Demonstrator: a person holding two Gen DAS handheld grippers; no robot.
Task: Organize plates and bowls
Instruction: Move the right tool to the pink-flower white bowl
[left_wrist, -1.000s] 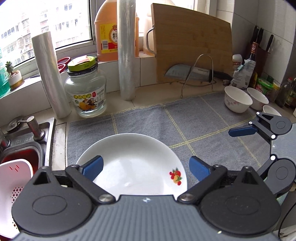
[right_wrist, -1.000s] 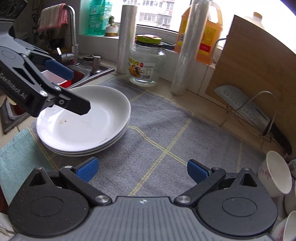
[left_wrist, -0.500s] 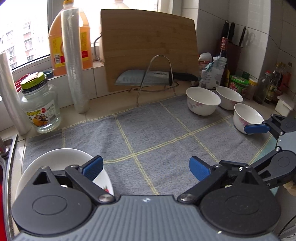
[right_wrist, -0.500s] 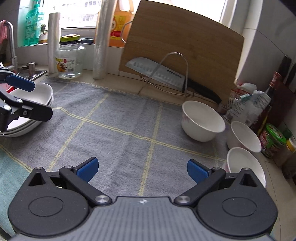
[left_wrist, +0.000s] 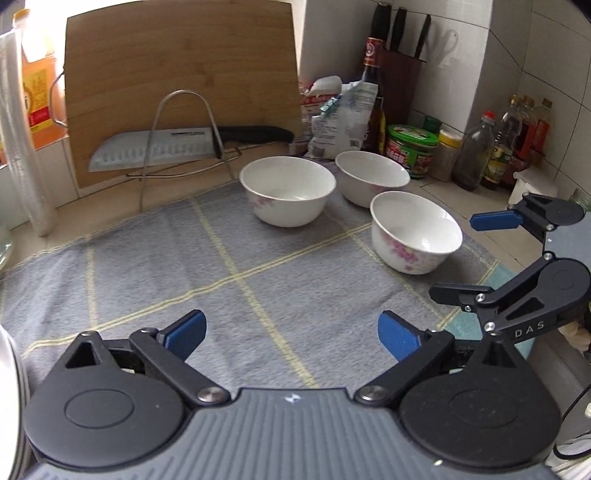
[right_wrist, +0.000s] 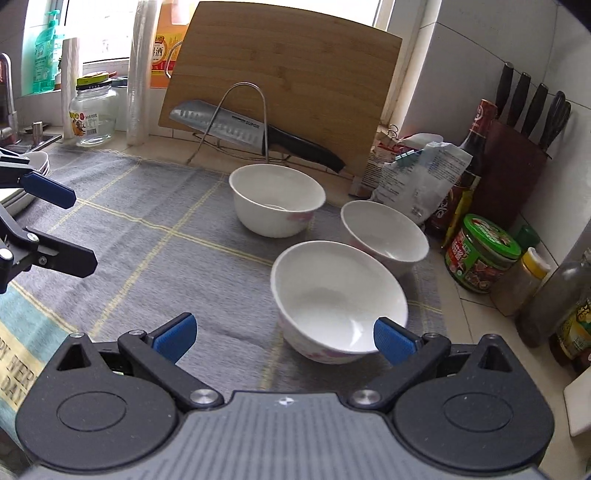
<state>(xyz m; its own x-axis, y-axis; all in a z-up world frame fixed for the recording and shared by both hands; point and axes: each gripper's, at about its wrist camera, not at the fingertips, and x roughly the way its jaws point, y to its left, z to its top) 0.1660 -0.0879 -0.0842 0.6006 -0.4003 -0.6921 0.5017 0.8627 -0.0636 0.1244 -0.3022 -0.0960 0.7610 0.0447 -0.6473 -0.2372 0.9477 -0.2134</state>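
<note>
In the left wrist view the grey mat (left_wrist: 155, 266) lies bare across the centre and lower left of the frame, leaving a broad open lane up to the three bowls. These bowls (left_wrist: 288, 190) (left_wrist: 372, 178) (left_wrist: 416, 232) cluster at centre right with narrow gaps between them, and the right gripper (left_wrist: 476, 254) stands just beside the nearest. Behind, a cutting board (left_wrist: 181, 81) with knife rack (left_wrist: 184, 136) blocks the top, jars and bottles (left_wrist: 476, 151) crowd the upper right, and stacked plates (right_wrist: 26, 181) close off the right wrist view's left edge.

Three white bowls (right_wrist: 339, 299) upright, clustered; plates (right_wrist: 26, 177) stacked apart.
</note>
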